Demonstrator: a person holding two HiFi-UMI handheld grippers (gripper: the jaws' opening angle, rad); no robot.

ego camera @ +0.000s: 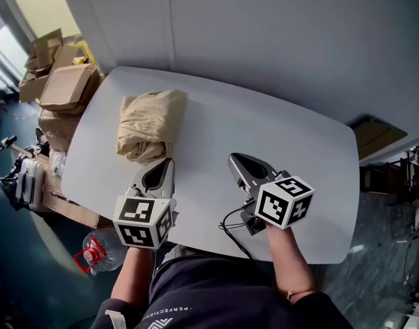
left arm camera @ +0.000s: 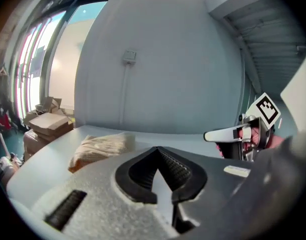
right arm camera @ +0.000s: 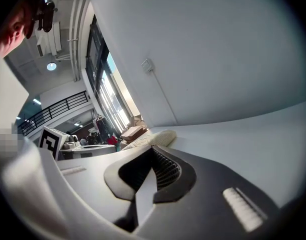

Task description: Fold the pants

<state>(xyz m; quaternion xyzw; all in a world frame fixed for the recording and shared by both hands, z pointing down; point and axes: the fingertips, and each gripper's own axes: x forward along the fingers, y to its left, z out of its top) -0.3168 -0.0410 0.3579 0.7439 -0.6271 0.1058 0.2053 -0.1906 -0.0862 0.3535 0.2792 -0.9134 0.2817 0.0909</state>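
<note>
Head view: bunched pants lie lengthwise on table left side, just beyond clenched, empty left gripper, clenched empty right gripper farther off; left gripper view: pants ahead-left; right gripper view: pants well ahead.

My left gripper, right gripper: grey shells, black ribbed fingers, black-and-white marker cubes. Black cable under the right. Dark top, white lettering.

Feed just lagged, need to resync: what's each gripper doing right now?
Left gripper: shut, empty.
Right gripper: shut, empty.
</note>
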